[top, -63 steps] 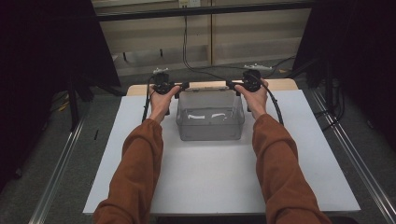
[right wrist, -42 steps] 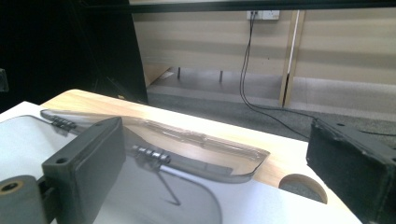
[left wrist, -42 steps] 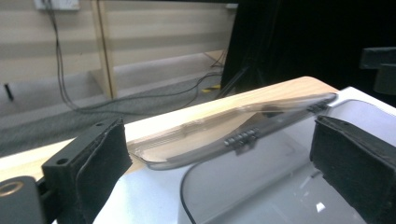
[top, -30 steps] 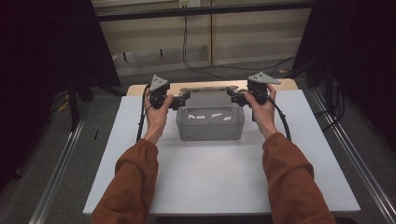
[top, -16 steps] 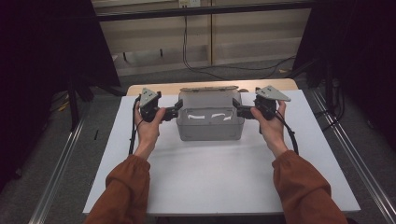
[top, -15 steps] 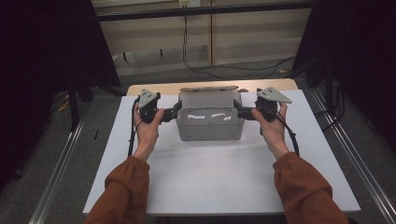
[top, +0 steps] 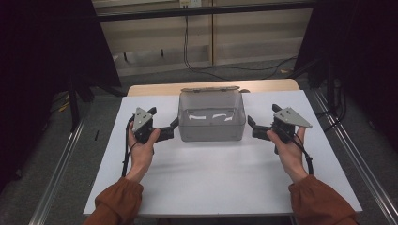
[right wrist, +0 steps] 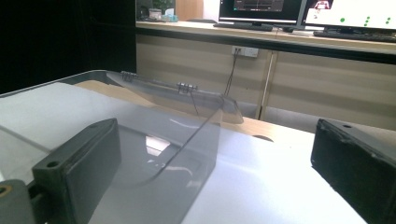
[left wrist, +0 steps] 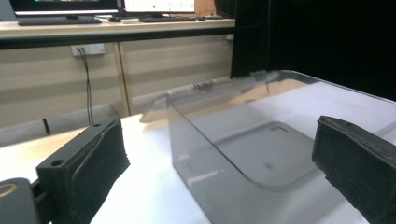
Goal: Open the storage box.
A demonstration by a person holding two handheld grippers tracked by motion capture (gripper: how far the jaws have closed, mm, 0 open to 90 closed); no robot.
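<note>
Jaws spread wide on left gripper and right gripper, flanking clear box without contact, probably for two-sided grip.

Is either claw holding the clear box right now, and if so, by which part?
Nothing is held. Left claw and right claw are open beside the clear plastic box, apart from it.

Rust-orange sleeves. Each claw black, grey triangular plate on top: left claw, right claw. Black cables.
</note>
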